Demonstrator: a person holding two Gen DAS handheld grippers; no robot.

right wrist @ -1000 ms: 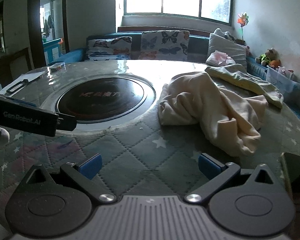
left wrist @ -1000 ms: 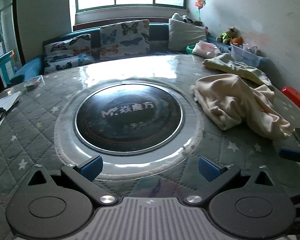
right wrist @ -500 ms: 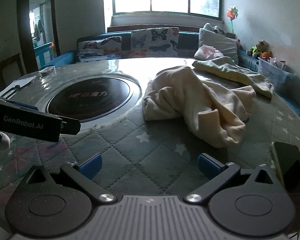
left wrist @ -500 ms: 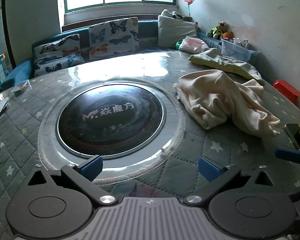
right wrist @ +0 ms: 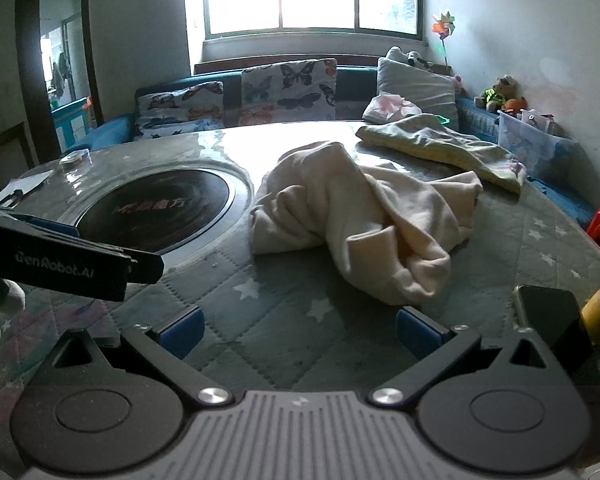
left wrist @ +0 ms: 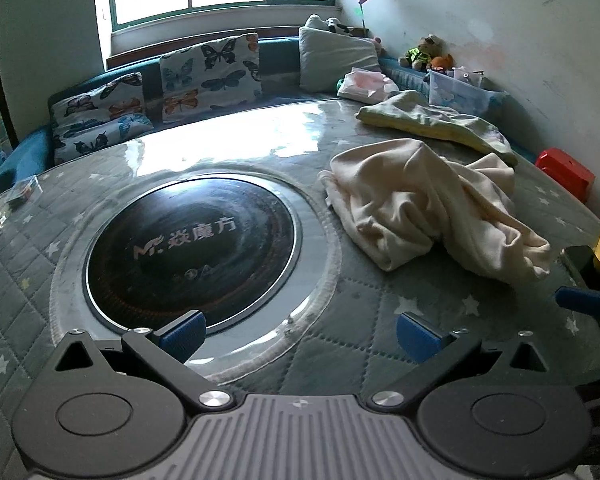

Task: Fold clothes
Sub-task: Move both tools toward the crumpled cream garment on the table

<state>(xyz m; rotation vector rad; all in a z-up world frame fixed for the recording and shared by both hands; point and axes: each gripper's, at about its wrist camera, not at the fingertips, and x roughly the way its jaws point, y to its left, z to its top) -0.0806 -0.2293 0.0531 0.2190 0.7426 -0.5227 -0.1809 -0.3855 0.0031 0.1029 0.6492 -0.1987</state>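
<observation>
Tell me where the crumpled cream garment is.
The crumpled cream fabric garment lies centre in the right wrist view, right of the round black glass hob, in front of the pale yellow-green cloth.

A cream garment (left wrist: 424, 216) lies crumpled in a loose heap on the quilted tabletop (left wrist: 380, 320), just right of the round dark inset (left wrist: 192, 252), its folds bunched and one rolled end pointing toward the near edge. Behind it a pale yellow-green garment (left wrist: 432, 124) (flatter, stretched out sideways) rests near the far rim.
</observation>
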